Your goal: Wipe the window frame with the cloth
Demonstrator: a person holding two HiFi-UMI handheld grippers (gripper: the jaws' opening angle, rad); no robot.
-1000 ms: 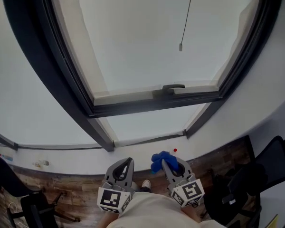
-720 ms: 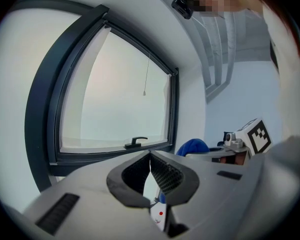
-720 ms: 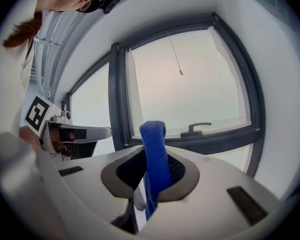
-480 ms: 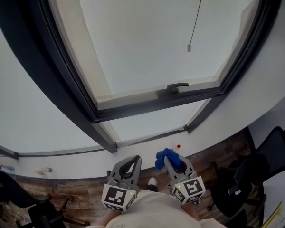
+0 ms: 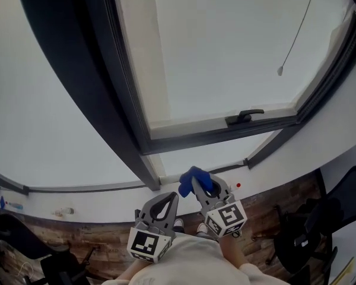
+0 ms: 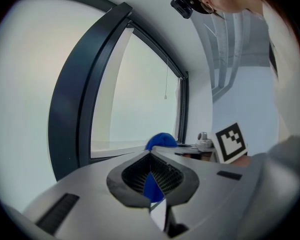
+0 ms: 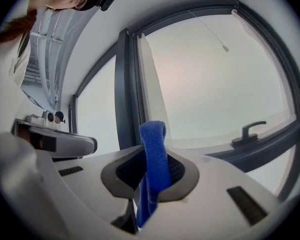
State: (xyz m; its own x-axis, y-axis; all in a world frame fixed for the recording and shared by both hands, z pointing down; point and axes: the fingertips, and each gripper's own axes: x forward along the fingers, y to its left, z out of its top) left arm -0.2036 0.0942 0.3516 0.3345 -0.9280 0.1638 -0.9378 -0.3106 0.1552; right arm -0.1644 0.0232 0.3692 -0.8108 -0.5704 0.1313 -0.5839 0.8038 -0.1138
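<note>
The right gripper [image 5: 203, 190] is clamped on the blue cloth [image 5: 190, 180], its jaws narrowed onto the fabric. In the right gripper view the cloth is a folded strip pinched along the seam of the jaws. Its long axis runs from 6 o'clock to 12 o'clock: the looped end stands up past the jaw tips and the loose end hangs down inside the jaws. In the head view the cloth bunches at the gripper's tip and points to about 11 o'clock, towards the foot of the dark window frame [image 5: 107, 100], near it; whether it touches cannot be told.

The left gripper [image 5: 166, 202] sits just beside the right one, at its 8 o'clock, with its jaws drawn together and nothing between them. The blue seen in the slit in its own view is the cloth held by the other gripper.

Around them, the frame's thick upright runs from 11 o'clock down to the middle of the head view. A lower bar branches off towards 3 o'clock and carries a black window handle [image 5: 244, 117]. A thin pull cord [image 5: 280, 71] hangs in front of the pane at 2 o'clock. A small red dot [image 5: 238, 185] lies on the white sill at the right gripper's 3 o'clock. A dark chair [image 5: 344, 200] stands on the wooden floor [image 5: 273, 203] at 4 o'clock
</note>
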